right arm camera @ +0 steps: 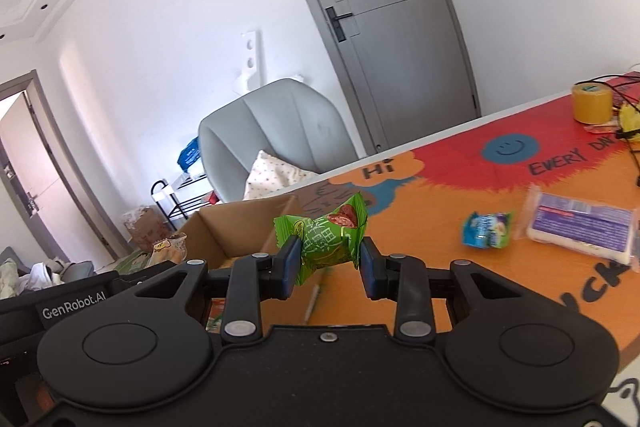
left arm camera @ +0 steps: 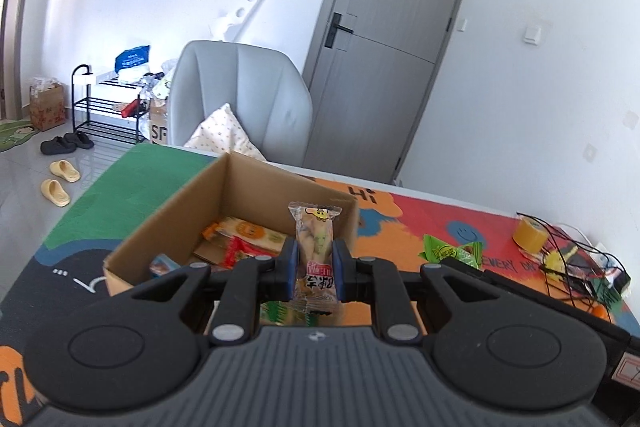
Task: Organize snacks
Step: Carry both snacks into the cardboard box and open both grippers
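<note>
Up front in the left wrist view, the left gripper (left arm camera: 314,269) is clamped tight on a clear snack packet (left arm camera: 315,251) that stands upright between its blue pads, its crimped top above the fingers. Just behind it sits an open cardboard box (left arm camera: 256,183) on the colourful table mat (left arm camera: 408,223), with several wrapped snacks lying on the box floor. To the right, over the mat, a green candy (left arm camera: 452,250) shows at the tip of the other gripper, near a yellow tape roll (left arm camera: 529,235).

Next, in the right wrist view, the right gripper (right arm camera: 329,263) pinches that green candy crosswise between its partly closed pads, held above the mat beside the box's near corner. Further right on the mat lie a blue wrapped snack (right arm camera: 486,230) and a purple-labelled packet (right arm camera: 582,227), apart from each other.
</note>
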A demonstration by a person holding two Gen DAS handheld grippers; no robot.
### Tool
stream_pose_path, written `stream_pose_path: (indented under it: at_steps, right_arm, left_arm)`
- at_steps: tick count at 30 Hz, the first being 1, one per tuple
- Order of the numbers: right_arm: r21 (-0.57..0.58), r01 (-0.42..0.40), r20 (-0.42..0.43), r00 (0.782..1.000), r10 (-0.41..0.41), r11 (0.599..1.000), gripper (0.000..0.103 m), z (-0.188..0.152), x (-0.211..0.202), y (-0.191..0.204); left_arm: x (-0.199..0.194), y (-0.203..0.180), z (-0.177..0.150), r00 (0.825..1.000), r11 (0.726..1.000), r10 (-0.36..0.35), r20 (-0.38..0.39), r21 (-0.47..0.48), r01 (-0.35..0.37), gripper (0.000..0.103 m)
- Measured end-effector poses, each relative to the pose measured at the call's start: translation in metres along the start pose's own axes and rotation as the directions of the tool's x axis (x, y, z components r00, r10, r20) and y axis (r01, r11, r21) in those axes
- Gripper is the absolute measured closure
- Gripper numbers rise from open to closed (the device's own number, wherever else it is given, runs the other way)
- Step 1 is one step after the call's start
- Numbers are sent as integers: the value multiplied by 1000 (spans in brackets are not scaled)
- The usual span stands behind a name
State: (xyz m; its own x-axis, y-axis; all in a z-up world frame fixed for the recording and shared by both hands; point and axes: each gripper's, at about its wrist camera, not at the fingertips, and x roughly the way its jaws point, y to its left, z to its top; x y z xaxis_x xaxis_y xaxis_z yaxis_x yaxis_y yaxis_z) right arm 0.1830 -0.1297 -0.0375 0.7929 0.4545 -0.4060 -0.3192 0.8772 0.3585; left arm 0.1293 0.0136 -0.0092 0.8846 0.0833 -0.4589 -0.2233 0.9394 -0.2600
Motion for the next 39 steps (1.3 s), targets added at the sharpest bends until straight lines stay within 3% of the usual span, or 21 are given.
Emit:
stream_pose_path:
  at_steps: [26, 30, 35, 39]
  right_arm:
    - [-56, -90, -64, 994, 86, 994, 70, 5, 48, 51]
    - [-51, -115, -85, 990, 111, 992, 65, 3, 53, 58]
    - [-54, -120, -87, 989, 115, 991, 60, 4, 50, 62]
    - [-38, -83, -73, 994, 80, 996, 51, 6, 41, 53]
  left_arm:
    - [29, 67, 29, 994, 987, 104, -20, -119, -106, 82]
    - [25, 73, 30, 993, 986, 116, -18, -122, -117, 81]
    - [20, 76, 29, 992, 983, 128, -13, -130, -129, 71]
    - [14, 74, 26, 992, 983, 130, 1, -129, -129, 54]
